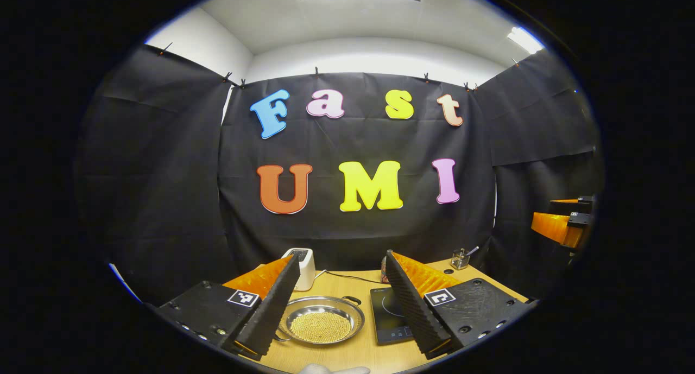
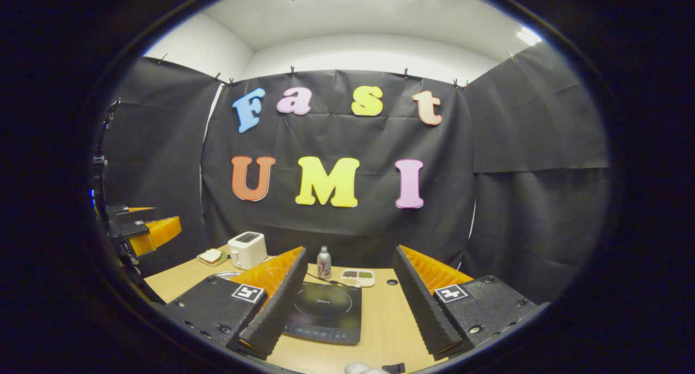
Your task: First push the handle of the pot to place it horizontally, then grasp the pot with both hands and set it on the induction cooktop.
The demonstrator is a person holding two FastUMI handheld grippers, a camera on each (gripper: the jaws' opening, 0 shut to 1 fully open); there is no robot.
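In the left gripper view, the left claw hung above the wooden bench with its fingers spread wide and nothing between them. Framed in that gap, at about 6 o'clock, the shallow metal pot sat on the bench with pale grains in its bottom; one dark handle stood at its 1 o'clock rim. A white toaster stood behind it at 11 o'clock of the pot. Just beside the pot, at its 3 o'clock, lay the black induction cooktop, partly behind the claw's right-hand finger; whether pot and cooktop touched could not be told. A small glass with a utensil in it stood near the far edge at 4 o'clock of the view, and the other claw showed at 3 o'clock, held well above the bench.

In the right gripper view, the right claw was likewise spread and empty above the bench. A plate with a sandwich and the toaster stood at 8 o'clock. The cooktop lay between the fingers at 6 o'clock, its top bare. Behind it stood a small bottle and, to that bottle's 3 o'clock, a divided tray of food.
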